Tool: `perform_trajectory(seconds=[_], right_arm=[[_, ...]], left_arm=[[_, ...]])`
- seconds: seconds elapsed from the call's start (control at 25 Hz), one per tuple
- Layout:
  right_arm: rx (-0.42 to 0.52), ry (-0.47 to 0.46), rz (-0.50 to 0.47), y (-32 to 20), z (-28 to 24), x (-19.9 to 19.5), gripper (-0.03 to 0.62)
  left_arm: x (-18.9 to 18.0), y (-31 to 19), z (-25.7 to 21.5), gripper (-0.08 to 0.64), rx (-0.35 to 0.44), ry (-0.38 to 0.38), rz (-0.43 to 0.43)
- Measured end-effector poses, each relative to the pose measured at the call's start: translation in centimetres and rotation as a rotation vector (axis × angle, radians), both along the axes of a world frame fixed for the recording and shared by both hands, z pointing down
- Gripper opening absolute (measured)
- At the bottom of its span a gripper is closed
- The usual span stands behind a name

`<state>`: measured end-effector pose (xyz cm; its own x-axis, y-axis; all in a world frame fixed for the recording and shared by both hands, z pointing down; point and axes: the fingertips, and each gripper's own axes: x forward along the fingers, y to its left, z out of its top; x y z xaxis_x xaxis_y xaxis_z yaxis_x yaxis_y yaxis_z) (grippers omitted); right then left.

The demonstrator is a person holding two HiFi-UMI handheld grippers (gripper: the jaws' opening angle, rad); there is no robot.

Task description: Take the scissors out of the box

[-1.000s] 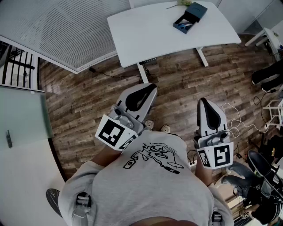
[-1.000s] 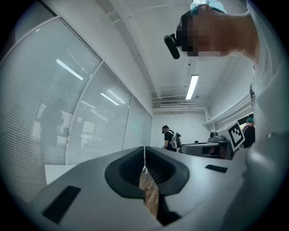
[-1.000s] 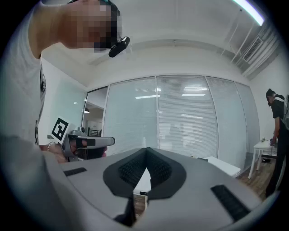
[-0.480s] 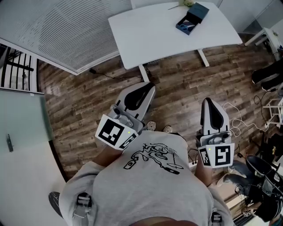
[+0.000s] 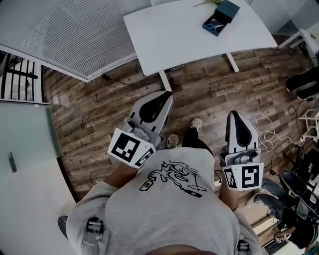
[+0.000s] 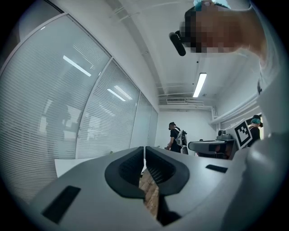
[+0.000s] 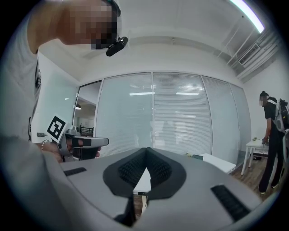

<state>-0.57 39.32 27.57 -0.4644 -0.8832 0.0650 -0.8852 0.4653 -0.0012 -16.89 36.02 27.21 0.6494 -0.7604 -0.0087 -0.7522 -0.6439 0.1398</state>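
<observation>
A dark open box (image 5: 221, 15) lies at the far right of a white table (image 5: 174, 35) in the head view, with blue-handled scissors (image 5: 214, 25) inside it. Both grippers are held level above the wooden floor, well short of the table. My left gripper (image 5: 164, 95) is shut with nothing in it; its pads meet in the left gripper view (image 6: 144, 151). My right gripper (image 5: 233, 115) is also shut and holds nothing (image 7: 146, 153). In the right gripper view the box (image 7: 197, 157) shows as a small dark shape on the table (image 7: 219, 163).
A glass wall with blinds (image 5: 65, 35) runs along the left. White cables (image 5: 266, 130) and dark equipment (image 5: 301, 84) lie on the floor at the right. Another person (image 7: 271, 135) stands by a second table. The wearer's foot (image 5: 195, 123) is stepped forward.
The table and box have slid up and right in the head view as the person walks. One foot has stepped forward between the grippers. Both grippers stay shut.
</observation>
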Motion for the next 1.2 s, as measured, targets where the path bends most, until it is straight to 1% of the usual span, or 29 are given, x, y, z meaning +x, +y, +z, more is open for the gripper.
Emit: perform_trajectory(seconds=[0.2,0.44,0.92,1.2], right_arm=[[0.005,-0.006,0.000,-1.4,0.1,1.2,0.005],[-0.003,-0.014,0.002,-5.2,0.5,4.1,0.005],[-0.012,-0.024,-0.005,-13.8,0.8,12.1,0.005],[-0.024,-0.029,-0.011,-17.4,0.9,15.6,0.005]], left_arm=[[1.4,-1.5,0.0,0.028,0.009,-0.007,-0.011],[4.1,-5.2,-0.1,0.028,0.014,-0.012,-0.012],[12.5,-13.5,-0.4,0.028,0.010,-0.024,0.013],[16.0,-17.2,-0.6,0.028,0.004,-0.033,0.010]])
